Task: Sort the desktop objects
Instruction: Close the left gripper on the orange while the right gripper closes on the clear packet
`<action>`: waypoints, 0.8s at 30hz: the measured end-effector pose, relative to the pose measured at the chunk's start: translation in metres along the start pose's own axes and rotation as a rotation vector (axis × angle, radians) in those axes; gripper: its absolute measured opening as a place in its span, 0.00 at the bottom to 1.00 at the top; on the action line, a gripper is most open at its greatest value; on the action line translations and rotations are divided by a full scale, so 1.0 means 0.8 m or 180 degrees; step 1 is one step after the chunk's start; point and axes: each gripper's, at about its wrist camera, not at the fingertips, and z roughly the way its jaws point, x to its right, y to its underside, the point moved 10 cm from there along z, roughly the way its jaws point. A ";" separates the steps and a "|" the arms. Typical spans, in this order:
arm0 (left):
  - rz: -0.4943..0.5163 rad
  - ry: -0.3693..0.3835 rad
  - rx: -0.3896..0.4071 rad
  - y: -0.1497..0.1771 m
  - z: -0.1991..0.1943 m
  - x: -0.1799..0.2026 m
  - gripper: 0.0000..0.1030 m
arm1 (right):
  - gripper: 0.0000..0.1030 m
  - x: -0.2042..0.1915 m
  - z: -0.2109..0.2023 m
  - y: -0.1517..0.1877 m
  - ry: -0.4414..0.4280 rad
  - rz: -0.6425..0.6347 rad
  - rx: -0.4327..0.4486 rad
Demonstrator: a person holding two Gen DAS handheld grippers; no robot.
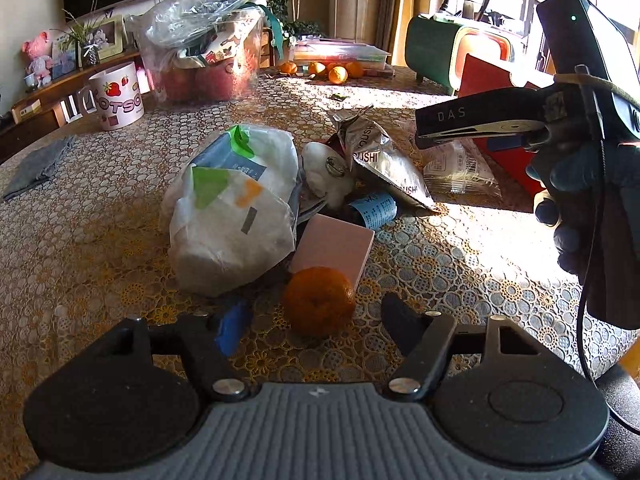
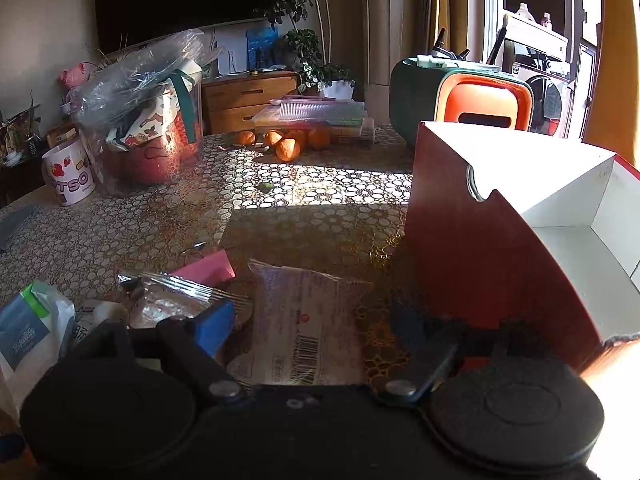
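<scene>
My left gripper (image 1: 316,320) is open, its fingers on either side of an orange (image 1: 319,300) on the table, just short of touching. Behind the orange lie a pink box (image 1: 334,246), a white plastic bag (image 1: 232,208), a silver snack wrapper (image 1: 384,160) and a blue-labelled tube (image 1: 374,208). My right gripper (image 2: 312,328) is open over a clear snack packet (image 2: 304,320); it also shows in the left wrist view (image 1: 460,160). The right gripper's body shows at the right of the left wrist view (image 1: 480,124). A red box with a white inside (image 2: 500,220) stands just right of it.
A strawberry mug (image 1: 118,94), a clear bag of goods (image 1: 204,40), several oranges (image 1: 328,70), stacked books (image 2: 316,116) and a green-and-orange case (image 2: 460,100) stand at the far side. A grey cloth (image 1: 36,166) lies at the left edge.
</scene>
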 end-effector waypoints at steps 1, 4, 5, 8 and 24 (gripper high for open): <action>-0.0004 -0.0003 0.0008 0.000 0.000 -0.001 0.67 | 0.79 0.001 0.003 0.001 0.0005 0.0010 -0.0019; 0.0009 0.0003 0.0039 -0.001 0.000 0.000 0.64 | 0.76 0.003 0.012 0.005 0.0006 0.0043 -0.0068; 0.0015 0.0010 0.0051 -0.002 -0.001 0.001 0.64 | 0.76 0.004 0.014 0.006 0.0007 0.0047 -0.0084; 0.0032 0.0007 0.0074 -0.003 -0.001 0.001 0.62 | 0.71 0.004 0.020 0.009 -0.0002 0.0047 -0.0113; 0.0132 -0.0029 0.0020 -0.003 0.000 0.003 0.35 | 0.52 -0.002 0.013 0.008 -0.0093 0.0081 -0.0111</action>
